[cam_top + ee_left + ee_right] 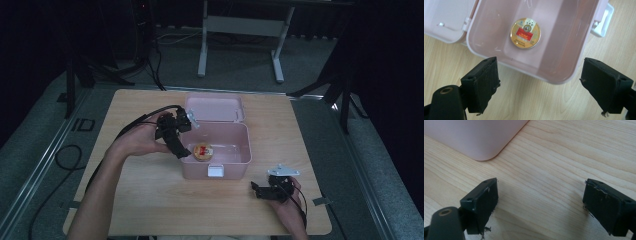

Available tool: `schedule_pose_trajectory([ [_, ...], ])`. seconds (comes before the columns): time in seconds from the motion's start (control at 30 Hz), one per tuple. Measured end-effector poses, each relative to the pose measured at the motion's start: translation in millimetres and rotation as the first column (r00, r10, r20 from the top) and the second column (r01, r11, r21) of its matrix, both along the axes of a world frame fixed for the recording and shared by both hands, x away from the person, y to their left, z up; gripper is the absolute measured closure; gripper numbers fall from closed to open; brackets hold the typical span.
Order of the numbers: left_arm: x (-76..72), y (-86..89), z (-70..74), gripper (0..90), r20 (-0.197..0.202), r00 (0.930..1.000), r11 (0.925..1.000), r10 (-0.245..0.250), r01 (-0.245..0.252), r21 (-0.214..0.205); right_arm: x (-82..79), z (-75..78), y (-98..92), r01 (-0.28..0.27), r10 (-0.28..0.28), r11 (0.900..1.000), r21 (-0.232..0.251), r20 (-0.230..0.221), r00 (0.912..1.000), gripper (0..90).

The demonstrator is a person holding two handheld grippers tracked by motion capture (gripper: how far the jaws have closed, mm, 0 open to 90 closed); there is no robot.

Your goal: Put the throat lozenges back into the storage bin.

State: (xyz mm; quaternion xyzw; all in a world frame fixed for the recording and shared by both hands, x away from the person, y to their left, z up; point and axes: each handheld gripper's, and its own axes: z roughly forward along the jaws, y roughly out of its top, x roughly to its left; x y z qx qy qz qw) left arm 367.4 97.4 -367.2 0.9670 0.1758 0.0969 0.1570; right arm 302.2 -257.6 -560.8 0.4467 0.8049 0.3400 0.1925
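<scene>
one tin in the pink box, both grippers released

one round gold tin (525,33) with a red label lies flat on the floor of the pink box (564,47), ahead of the left gripper (540,85) and slightly toward its left jaw. the left gripper view gives the label's print and the box's inner walls; the high view gives only a small gold and red disc near the box's front left corner. the left gripper's jaws stand wide apart with nothing between them, hanging over the box's rim and the table (150,200).

the high view alone takes in the whole layout: one box, its one lid (214,107) swung back flat behind it, one white latch (216,171) on the front wall, and two grippers. the right gripper (257,190) rests on the table, apart from the box. its own view shows jaws spread wide over bare wood, one rounded pink corner ahead of the left jaw.
</scene>
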Motion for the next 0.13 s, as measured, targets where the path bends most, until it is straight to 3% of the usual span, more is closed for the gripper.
schedule_pose_trajectory([
  [0.13,-8.0,10.0,0.7,15.2,0.035,0.9992,0.9995,0.018,-0.019,0.027,0.0,0.0,0.0,0.0,0.0,1.0,0.0,0.0,1.0,12.7],
])
